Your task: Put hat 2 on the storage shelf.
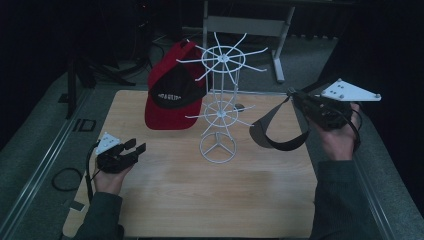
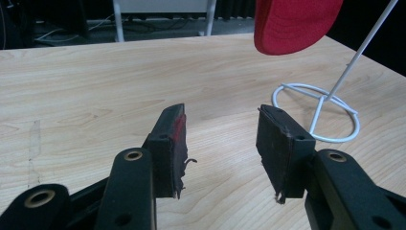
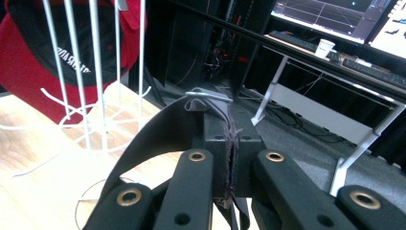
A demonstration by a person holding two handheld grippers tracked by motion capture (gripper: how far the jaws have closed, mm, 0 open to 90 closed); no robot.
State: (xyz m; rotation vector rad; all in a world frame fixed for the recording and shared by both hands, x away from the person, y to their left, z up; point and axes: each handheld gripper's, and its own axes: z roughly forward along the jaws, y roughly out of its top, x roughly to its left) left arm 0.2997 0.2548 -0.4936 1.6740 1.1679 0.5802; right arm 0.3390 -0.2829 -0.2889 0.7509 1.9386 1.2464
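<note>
A white wire rack with spoked hooks stands mid-table, its ring base on the wood. A red cap with a black inside hangs from a hook on the rack's left; its brim shows in the left gripper view. My right gripper is held up at the right of the rack, shut on the strap of a dark visor that dangles below it. In the right gripper view the jaws pinch the dark strap. My left gripper rests low at the table's left, open with nothing between its pads.
The wooden tabletop lies on a grey floor mat. A metal rail runs along the left side. A desk frame stands behind the table, and monitors sit on a far desk.
</note>
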